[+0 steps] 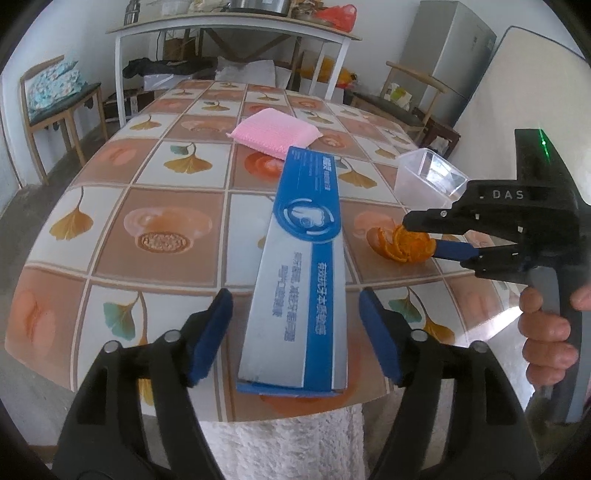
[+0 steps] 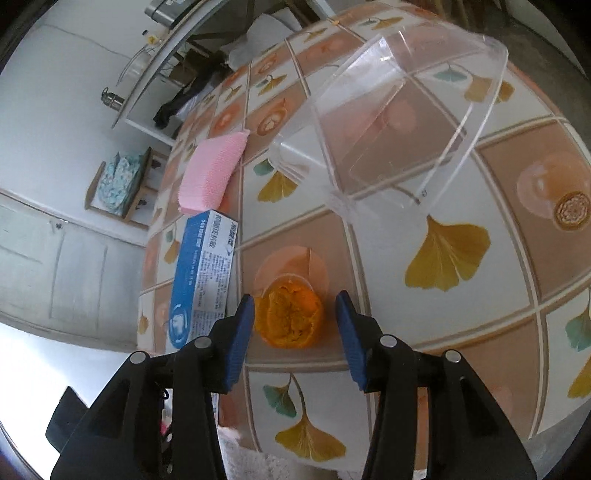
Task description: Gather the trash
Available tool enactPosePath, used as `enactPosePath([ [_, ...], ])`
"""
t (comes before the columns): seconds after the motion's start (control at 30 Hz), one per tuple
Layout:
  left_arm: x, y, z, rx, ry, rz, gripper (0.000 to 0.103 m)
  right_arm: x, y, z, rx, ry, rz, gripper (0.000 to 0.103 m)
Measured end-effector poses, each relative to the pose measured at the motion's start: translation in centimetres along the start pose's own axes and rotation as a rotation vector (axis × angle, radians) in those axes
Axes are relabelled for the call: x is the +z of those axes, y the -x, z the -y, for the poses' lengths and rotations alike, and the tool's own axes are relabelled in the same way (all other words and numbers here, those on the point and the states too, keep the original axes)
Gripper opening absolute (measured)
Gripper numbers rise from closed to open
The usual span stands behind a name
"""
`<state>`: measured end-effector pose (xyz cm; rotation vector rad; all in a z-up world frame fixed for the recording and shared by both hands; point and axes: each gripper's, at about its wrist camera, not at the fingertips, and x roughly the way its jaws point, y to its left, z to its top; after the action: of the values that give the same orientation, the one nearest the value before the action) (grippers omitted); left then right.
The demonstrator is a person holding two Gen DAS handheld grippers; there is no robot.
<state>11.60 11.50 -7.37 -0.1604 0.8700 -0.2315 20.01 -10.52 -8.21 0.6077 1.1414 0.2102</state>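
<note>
Toothpaste box (image 1: 299, 266) lies flat on the bench (image 1: 155, 206), long axis running away from the edge.
Left gripper (image 1: 295, 332) jaws released astride its near end; right gripper (image 2: 295, 332) jaws released around orange peel (image 2: 291, 317).

A pink sponge (image 1: 272, 133) lies on the tiled-pattern tabletop (image 1: 110, 236), well ahead of the left tool. Beyond the tabletop's far edge stands a white shelf table (image 1: 229, 29). A wooden chair (image 1: 55, 107) with a floral cushion sits far left, a grey refrigerator (image 1: 448, 55) far right.
</note>
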Motion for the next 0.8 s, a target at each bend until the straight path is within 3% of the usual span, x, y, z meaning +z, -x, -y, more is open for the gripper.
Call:
enactPosePath([
  [0.07, 0.2, -0.2, -0.1, 0.004, 0.005, 0.000, 0.069, -0.1, -0.4, -0.4, -0.015, 0.023, 0.009, 0.044],
  [0.37, 1.5, -1.4, 0.2, 0.024, 0.009, -0.013, 0.068, -1.0, -0.6, -1.7, -0.103, 0.158, 0.008, 0.020],
  [0.53, 1.4, -1.9, 0.2, 0.049, 0.008, -0.035, 0.049, -1.4, -0.4, -1.5, -0.119, 0.207, 0.016, 0.010],
  [0.57, 1.3, -1.9, 0.3, 0.057, 0.002, -0.035, 0.048, -1.4, -0.4, -1.4, -0.112, 0.207, 0.013, 0.009],
  [0.8, 0.8, -0.2, 0.5, 0.082, 0.000, -0.021, 0.048, -2.2, 0.7, -1.2, -0.084, 0.235, 0.029, 0.007],
])
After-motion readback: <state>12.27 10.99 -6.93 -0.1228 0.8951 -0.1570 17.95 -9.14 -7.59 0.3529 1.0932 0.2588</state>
